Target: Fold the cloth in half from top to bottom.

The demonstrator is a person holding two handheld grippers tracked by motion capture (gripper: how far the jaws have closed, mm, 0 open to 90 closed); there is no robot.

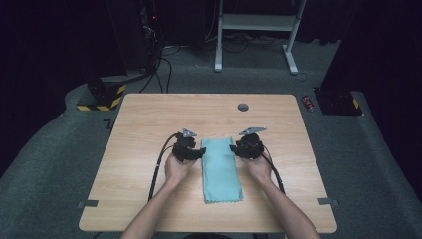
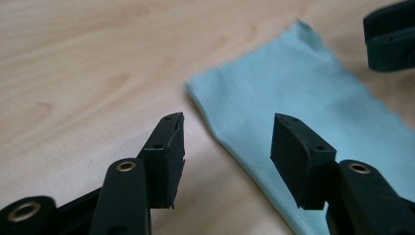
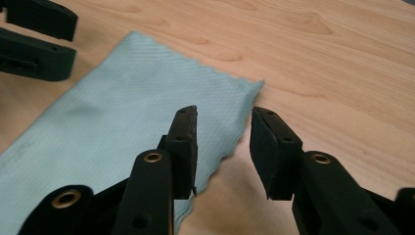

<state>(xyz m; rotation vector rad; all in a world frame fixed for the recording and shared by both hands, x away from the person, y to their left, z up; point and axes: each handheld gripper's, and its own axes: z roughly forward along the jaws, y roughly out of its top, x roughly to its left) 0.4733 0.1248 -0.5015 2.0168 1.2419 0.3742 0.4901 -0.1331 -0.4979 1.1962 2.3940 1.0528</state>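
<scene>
A light teal cloth [image 1: 220, 169] lies folded into a long strip on the wooden table [image 1: 149, 119], running from the middle toward the near edge. My left gripper [image 1: 203, 151] is at the strip's far left corner and points right at it. In the left gripper view, the left gripper [image 2: 227, 122] is open above the edge of the cloth [image 2: 303, 93]. My right gripper [image 1: 232, 148] faces it from the far right corner. In the right gripper view, the right gripper [image 3: 223, 115] is open over the wavy edge of the cloth [image 3: 122, 107], and nothing is pinched.
A round grey cable hole [image 1: 243, 107] sits in the table near its far edge. Beyond the table, on the carpet, are a white desk frame [image 1: 259, 30], a yellow-and-black striped base [image 1: 102, 97] and a small red object [image 1: 309, 103].
</scene>
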